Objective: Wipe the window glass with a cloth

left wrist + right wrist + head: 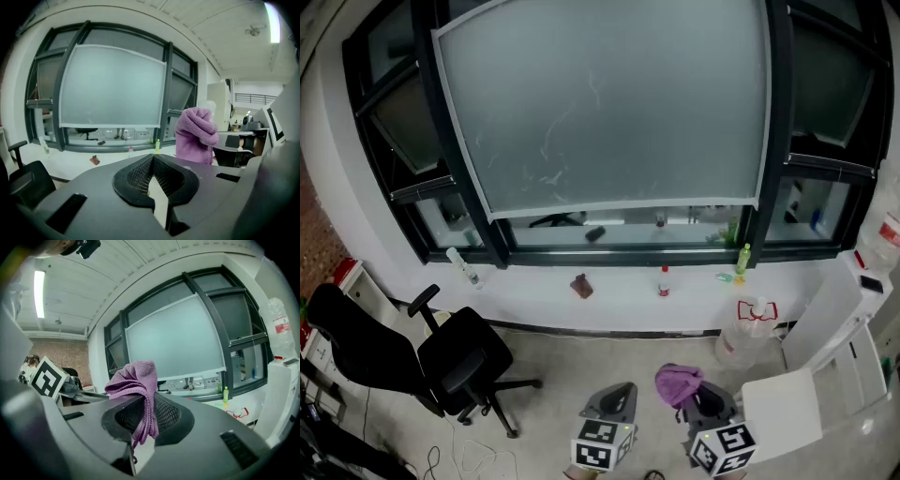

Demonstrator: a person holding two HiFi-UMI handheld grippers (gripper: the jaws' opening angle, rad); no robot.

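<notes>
The right gripper (143, 401), a dark two-jaw tool, is clamped on the crumpled purple terry cloth (135, 377), which bunches above the jaws and hangs in a tail between them. The left gripper (153, 159) has its jaws together with nothing in them. Both are held low, well apart from the large frosted window glass in its dark frame (600, 103), with the long white sill (609, 298) lying between. To wipe well, I judge the cloth should go up to the pane with its bunched face leading, be pressed flat, and be swept in overlapping passes over the faint white streaks (551, 150) near the pane's middle, keeping clear of the small red-capped bottle (664, 281) on the sill. The head view's lower edge cuts off the grippers' handles. The cloth's folds hide how deep the jaws bite it, and I cannot tell whether the streaks lie on this side of the glass.
</notes>
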